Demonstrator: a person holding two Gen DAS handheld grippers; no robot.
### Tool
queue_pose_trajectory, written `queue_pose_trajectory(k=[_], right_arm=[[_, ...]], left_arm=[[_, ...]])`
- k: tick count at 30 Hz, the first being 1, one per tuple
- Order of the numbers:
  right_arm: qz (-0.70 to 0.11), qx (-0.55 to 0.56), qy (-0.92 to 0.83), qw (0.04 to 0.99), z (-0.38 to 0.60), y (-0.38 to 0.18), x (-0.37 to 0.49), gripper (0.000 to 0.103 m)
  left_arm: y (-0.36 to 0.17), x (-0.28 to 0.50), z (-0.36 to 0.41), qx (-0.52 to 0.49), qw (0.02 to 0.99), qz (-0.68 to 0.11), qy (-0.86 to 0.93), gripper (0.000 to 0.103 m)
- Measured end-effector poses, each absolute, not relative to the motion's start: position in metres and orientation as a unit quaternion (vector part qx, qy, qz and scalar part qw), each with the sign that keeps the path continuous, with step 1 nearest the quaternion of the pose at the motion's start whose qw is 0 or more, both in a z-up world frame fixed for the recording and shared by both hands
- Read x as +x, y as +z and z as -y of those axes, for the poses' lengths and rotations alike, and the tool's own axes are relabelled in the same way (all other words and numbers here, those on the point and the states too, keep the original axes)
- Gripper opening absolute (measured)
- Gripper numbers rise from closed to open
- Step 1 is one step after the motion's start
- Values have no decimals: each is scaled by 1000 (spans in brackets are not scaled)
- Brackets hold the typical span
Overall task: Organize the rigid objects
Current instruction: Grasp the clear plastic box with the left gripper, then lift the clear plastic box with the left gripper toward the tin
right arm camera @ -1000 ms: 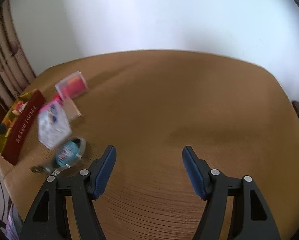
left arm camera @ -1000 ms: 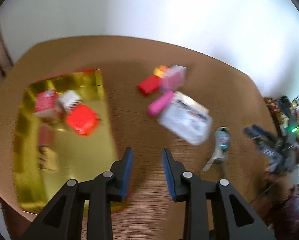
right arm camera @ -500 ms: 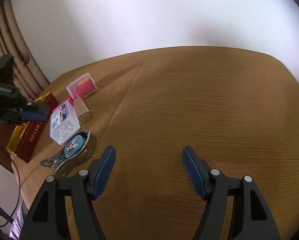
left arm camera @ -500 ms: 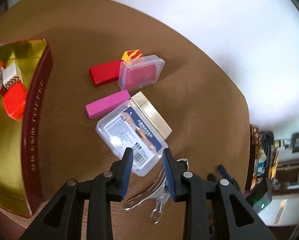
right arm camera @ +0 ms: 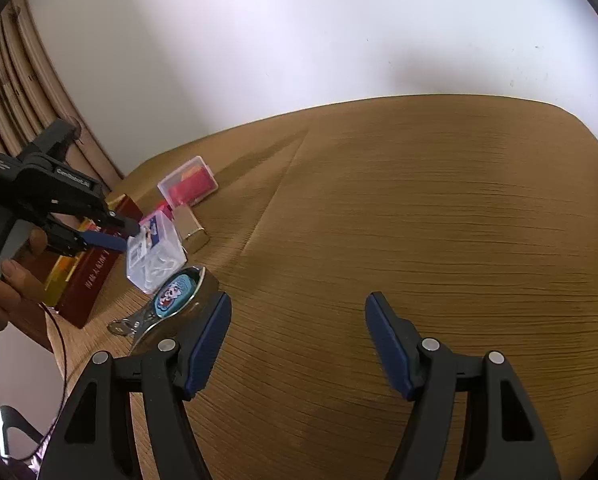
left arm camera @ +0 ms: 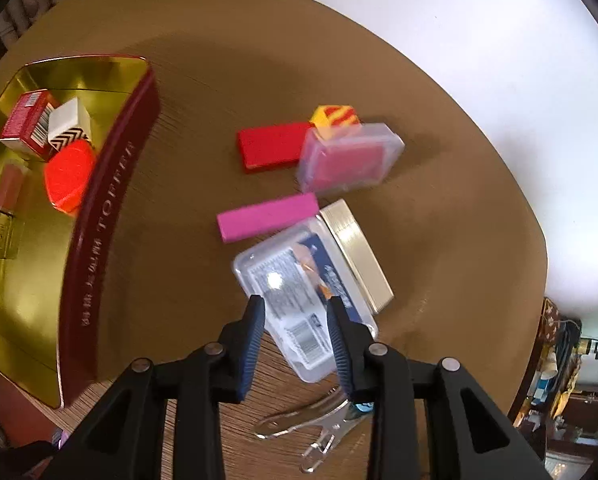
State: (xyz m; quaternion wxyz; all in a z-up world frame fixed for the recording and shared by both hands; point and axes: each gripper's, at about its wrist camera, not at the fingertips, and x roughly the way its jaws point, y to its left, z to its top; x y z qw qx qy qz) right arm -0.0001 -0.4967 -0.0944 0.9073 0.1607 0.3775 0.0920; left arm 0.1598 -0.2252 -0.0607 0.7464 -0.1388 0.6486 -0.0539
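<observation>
- Clear box (left arm camera: 283,276) lies on the table (left arm camera: 219,60), outside the tin (left arm camera: 99,240) and near its red wall, on the side away from the tin's contents.
- Left wrist view: a second ago this camera looked over the tin; now it looks steeply down on the loose pile beside the tin.
- The left gripper (left arm camera: 295,300) has swung away from the tin and now sits over the clear box.
- Its jaws have just been opening a little. The box shows between the two blue pads, but they do not press on it, so the gripper is open and empty.
- Past the box from the tin lies a gold box (left arm camera: 357,256), touching it. A pink block (left arm camera: 267,216), a red block (left arm camera: 271,150) and a pink case (left arm camera: 351,160) lie beside the tin's far end.
- A clipper (left arm camera: 307,424) lies just below the box, partly under the right finger.
- Right wrist view: the camera has tipped slightly, so the left gripper (right arm camera: 125,234) and the hand (right arm camera: 3,288) holding it now show above the tin (right arm camera: 95,276).
- Its tips are at the edge of the clear box (right arm camera: 159,252) nearest the tin; I cannot tell whether they touch it.
- The right gripper (right arm camera: 297,308) stands wide open over bare table (right arm camera: 419,220), far from the tin, holding nothing. The clipper (right arm camera: 175,292) lies just beside its left finger.
- My reading: the clear box is the next pick for the tin. The jaws look too narrow for it and need to open more.
</observation>
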Motion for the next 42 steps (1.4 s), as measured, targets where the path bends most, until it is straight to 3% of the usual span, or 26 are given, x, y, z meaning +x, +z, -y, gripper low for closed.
queue_pose_trajectory(k=[3, 7, 9, 17, 26, 42], right_arm=[[-374, 168, 95, 907, 499, -94, -2, 67], [-367, 178, 100, 908, 502, -93, -3, 68], [-363, 181, 103, 908, 503, -92, -5, 68], [-353, 190, 113, 909, 505, -90, -8, 68], [-345, 200, 127, 908, 507, -90, -11, 69], [-336, 211, 150, 905, 509, -87, -17, 73]], left_arm=[[-61, 158, 242, -121, 739, -657, -84, 41], [-60, 158, 252, -110, 740, -658, -83, 43], [-62, 160, 249, -113, 739, -659, -77, 51], [-63, 149, 239, -160, 728, -666, -35, 51], [-67, 153, 261, -139, 735, -662, -38, 51], [-85, 170, 229, -226, 696, -681, 36, 55]])
